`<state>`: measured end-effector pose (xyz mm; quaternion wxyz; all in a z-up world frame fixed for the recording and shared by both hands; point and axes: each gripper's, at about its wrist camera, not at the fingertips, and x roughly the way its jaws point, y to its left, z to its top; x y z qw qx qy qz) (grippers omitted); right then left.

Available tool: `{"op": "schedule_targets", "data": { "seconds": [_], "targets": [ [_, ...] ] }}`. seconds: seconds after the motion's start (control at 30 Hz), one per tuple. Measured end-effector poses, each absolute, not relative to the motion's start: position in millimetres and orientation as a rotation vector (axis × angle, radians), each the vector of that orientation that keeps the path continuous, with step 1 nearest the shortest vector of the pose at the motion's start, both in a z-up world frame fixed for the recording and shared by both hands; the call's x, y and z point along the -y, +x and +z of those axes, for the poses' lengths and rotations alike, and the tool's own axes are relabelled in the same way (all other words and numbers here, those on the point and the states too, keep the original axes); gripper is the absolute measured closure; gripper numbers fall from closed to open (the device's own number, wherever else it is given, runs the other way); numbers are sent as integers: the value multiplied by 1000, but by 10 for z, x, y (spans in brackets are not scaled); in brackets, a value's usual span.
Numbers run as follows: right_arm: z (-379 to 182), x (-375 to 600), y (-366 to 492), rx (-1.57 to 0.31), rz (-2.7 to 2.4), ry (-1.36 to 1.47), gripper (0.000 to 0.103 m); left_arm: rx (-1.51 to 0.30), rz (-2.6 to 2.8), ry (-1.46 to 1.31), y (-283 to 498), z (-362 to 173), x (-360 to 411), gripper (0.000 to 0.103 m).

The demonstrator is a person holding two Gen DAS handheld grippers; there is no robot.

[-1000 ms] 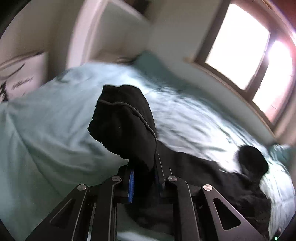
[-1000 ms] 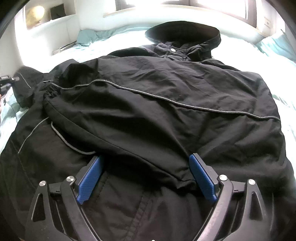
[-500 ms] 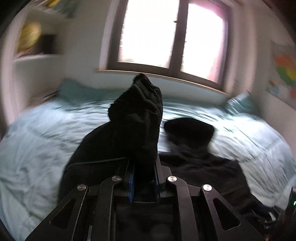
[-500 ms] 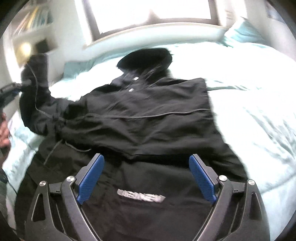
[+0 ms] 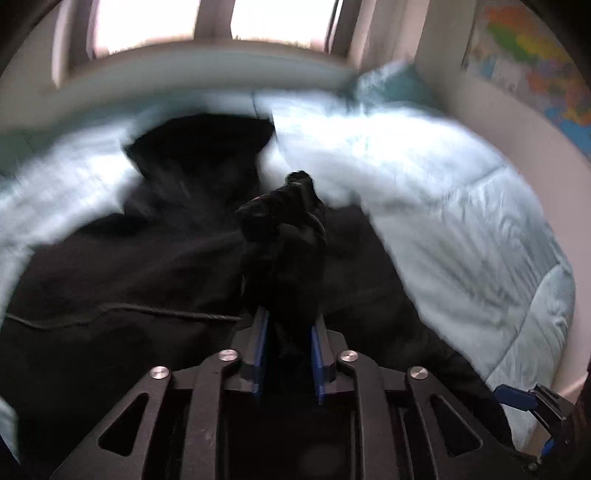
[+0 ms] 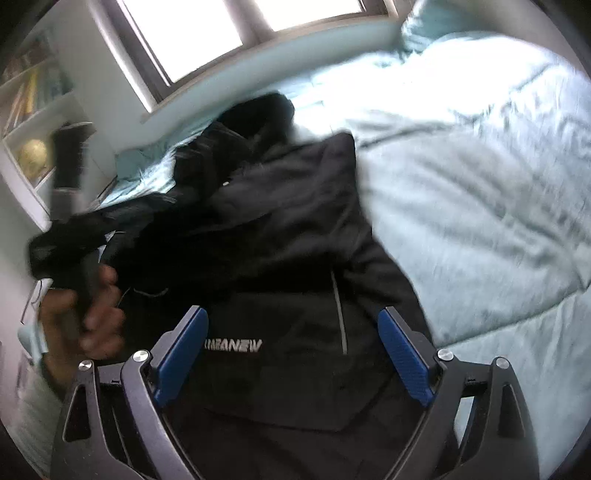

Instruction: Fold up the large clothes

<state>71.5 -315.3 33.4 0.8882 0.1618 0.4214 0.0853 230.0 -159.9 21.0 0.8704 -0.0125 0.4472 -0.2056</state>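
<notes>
The black jacket [image 6: 295,236] lay spread on the pale duvet [image 6: 480,206], hood toward the window [image 6: 207,33]; the left gripper [image 5: 287,332] had a bunched sleeve [image 5: 284,236] between its pads, the jaws having just been easing apart around the cloth; the right gripper [image 6: 291,350] hung above the jacket's hem, jaws wide and empty; a hand [image 6: 85,317] showed at its left.
</notes>
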Motion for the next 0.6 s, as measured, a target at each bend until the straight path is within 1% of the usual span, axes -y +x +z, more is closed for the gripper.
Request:
{"op": "schedule_targets", "data": {
  "seconds": [0.03, 0.07, 0.1, 0.13, 0.17, 0.2, 0.23, 0.3, 0.43, 0.6],
  "targets": [
    [313, 3170, 728, -889, 173, 343, 9, -1000, -444, -54, 2373, 38, 1620, 71],
    [301, 3172, 739, -896, 169, 342, 9, -1060, -473, -105, 2428, -105, 1628, 69],
    [298, 3173, 749, -903, 166, 337, 9, -1093, -507, -155, 2450, -209, 1610, 65],
    [300, 3166, 763, -911, 162, 326, 9, -1104, -542, -195, 2454, -244, 1583, 60],
    [311, 3149, 783, -919, 162, 308, 9, -1107, -582, -235, 2443, -235, 1553, 56],
    [327, 3126, 810, -927, 165, 287, 9, -1114, -617, -272, 2427, -214, 1529, 47],
    [349, 3104, 846, -935, 167, 267, 9, -1124, -657, -314, 2410, -181, 1485, 42],
    [396, 3061, 956, -953, 175, 244, 9, -1134, -702, -362, 2387, -39, 1413, 41],
    [518, 2957, 1303, -959, 242, 240, 9, -1062, -646, -279, 2293, 280, 1128, 38],
    [513, 2884, 1839, -988, 282, 350, 9, -1000, -543, -227, 2169, 524, 561, 37]
  ]
}}
